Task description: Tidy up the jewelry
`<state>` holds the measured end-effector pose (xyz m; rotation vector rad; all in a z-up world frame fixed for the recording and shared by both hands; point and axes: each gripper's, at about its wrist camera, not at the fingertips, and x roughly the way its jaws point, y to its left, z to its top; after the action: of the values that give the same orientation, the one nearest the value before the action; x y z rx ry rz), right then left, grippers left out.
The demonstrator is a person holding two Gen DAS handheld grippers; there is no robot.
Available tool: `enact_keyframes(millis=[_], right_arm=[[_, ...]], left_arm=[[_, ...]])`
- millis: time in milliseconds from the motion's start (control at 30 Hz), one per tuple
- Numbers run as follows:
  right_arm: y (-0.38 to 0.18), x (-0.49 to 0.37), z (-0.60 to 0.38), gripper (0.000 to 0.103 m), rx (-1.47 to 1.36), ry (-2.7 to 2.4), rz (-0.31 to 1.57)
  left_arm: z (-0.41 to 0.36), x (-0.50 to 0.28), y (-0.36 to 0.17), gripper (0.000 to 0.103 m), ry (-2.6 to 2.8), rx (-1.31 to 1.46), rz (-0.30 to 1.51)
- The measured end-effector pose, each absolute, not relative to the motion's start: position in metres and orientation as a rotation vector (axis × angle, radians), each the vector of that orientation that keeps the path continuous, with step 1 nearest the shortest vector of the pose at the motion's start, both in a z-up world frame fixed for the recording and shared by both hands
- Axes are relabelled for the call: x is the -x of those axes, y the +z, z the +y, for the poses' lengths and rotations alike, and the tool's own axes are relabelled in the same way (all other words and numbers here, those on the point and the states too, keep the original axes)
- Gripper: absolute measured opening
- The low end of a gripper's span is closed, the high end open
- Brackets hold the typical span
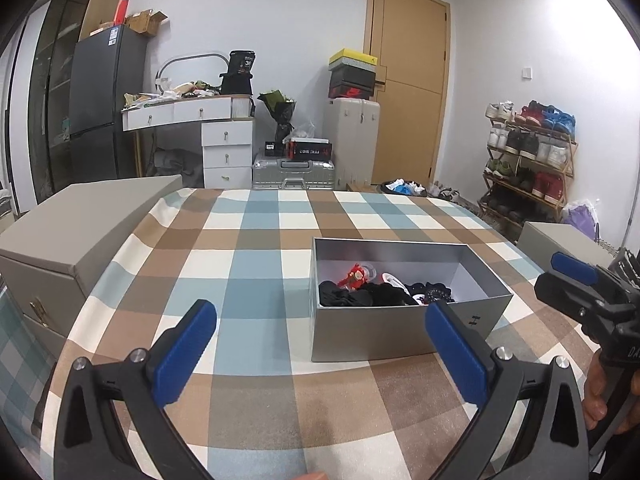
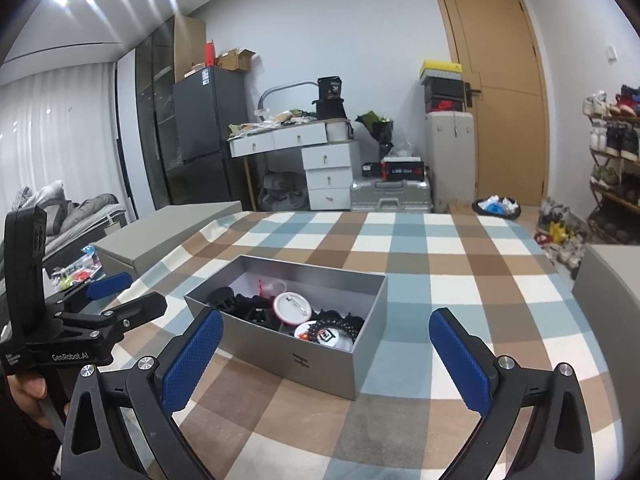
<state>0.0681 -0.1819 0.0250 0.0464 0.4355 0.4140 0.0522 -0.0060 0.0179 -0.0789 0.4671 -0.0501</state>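
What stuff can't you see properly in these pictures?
- Dark items in the silver box: left wrist view, the near wall and the left gripper's finger hide part of the pile; pieces too tangled to name.
- Beige case: left wrist view, cut off by the left edge; its inside is closed from view.
- Second beige case: right wrist view, cut off by the right edge.

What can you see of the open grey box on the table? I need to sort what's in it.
The grey box is rectangular, lidless, matte like cardboard, with a small dark mark on its front wall. It sits flat on the checked tablecloth, nothing gripping it. Inside lie black hair ties, a red charm, round pin badges and a dark bead bracelet.
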Motion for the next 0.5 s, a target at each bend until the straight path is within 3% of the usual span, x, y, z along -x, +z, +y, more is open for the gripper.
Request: enact_keyframes(millis=[500], right_arm=[[0.02, -0.055, -0.175, 0.103, -0.01, 0.437, 0.369]], left_arm=[[-0.008, -0.048, 0.017, 0.102, -0.057, 0.066, 0.459]])
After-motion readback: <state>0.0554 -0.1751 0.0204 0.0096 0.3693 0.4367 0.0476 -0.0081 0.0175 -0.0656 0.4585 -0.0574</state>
